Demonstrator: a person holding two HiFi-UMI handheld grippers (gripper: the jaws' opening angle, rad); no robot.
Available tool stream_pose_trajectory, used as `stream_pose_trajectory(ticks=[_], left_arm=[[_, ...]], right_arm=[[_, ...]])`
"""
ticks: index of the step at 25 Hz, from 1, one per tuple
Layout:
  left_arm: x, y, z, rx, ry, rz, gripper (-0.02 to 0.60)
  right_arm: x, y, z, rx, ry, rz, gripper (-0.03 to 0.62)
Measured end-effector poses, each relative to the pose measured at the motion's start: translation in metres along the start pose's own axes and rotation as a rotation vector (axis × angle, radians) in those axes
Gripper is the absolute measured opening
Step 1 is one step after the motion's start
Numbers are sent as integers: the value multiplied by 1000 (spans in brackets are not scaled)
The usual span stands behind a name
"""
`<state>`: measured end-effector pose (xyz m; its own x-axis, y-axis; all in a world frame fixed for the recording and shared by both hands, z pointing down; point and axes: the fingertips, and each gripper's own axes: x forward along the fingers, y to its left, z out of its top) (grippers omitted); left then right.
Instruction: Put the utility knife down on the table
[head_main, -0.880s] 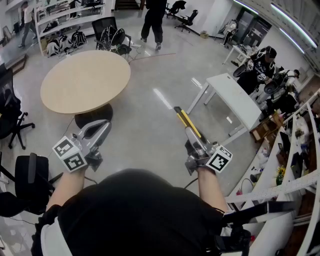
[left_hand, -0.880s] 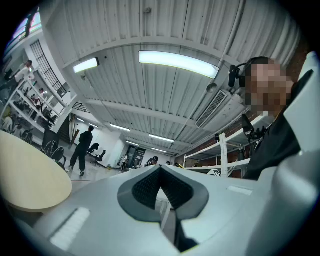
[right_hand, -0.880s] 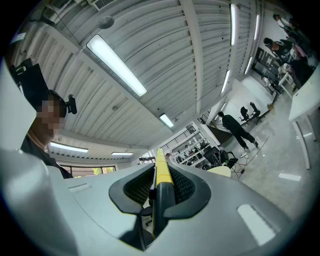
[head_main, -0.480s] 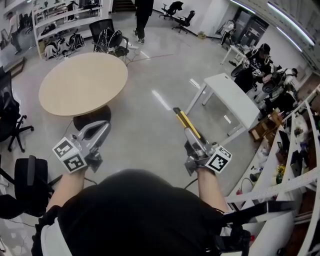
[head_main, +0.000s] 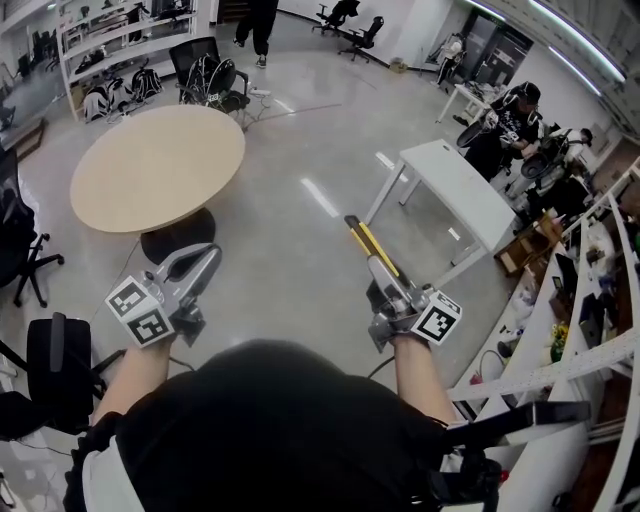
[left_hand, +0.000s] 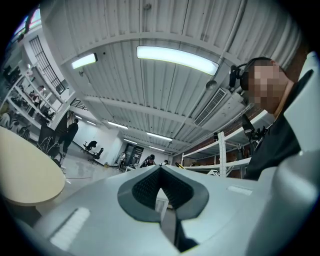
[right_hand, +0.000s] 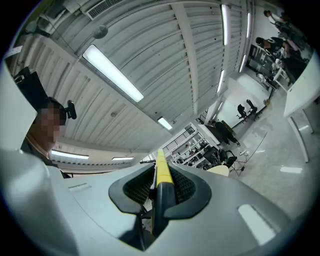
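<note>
- While neither bench lay under the hands, the round bench stood ahead on the left, well apart from both tools.
- The left gripper had its fingers together with nothing between them.
- The right gripper had its fingers narrowed onto the utility knife, which stuck out forward over bare floor.
- The white bench stood ahead on the right. The step would likely go best by carrying the knife over a top, lowering it flat, and only then easing the fingers.
- Only the right gripper view showed the fingers pressing the knife's sides, and only the head view showed its whole length.
</note>
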<state>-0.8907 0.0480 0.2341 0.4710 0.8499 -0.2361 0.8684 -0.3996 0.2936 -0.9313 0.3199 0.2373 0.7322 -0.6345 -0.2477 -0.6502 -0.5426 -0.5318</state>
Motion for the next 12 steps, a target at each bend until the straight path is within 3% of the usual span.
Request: stream_pose_trajectory(ticks=[12], left_arm=[[83, -54, -44, -33, 42, -74, -2]], right_arm=[[-89, -31, 41, -15, -24, -60, 91]])
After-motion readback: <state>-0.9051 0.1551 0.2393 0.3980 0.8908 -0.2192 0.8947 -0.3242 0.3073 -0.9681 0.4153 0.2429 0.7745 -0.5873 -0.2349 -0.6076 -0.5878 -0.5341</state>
